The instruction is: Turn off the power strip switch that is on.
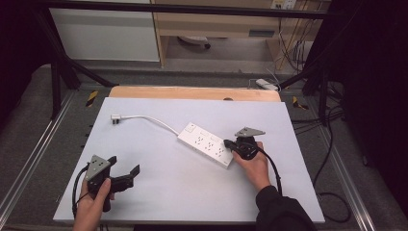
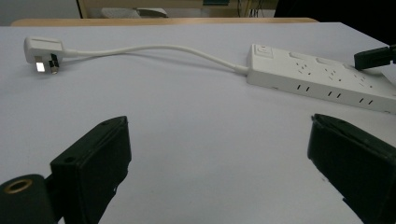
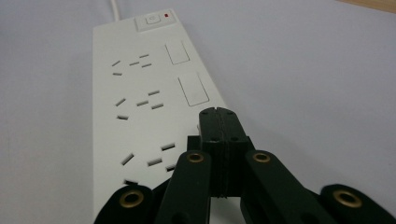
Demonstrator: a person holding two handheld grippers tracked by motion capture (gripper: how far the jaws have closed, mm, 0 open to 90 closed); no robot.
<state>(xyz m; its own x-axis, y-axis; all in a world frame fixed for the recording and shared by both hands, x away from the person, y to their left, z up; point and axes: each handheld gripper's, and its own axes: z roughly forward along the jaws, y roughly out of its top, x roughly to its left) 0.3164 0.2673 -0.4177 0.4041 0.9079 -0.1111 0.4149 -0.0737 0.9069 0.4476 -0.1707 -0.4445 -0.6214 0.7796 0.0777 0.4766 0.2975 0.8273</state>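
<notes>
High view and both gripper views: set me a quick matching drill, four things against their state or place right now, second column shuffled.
Things:
1. white plastic power strip
2. white three-pin plug on the strip's cord
3. left gripper
4. right gripper

States or places:
A. jaws pressed together, over the strip's near end
B. lying unplugged near the far left of the pale mat
C. jaws wide apart, nothing between them
D. lying flat at mid-table, small red dot beside its switch

Pairs: 1-D, 2-B, 3-C, 4-A

White power strip (image 1: pixel 206 144) (unplugged), flat, table's right-centre
</notes>
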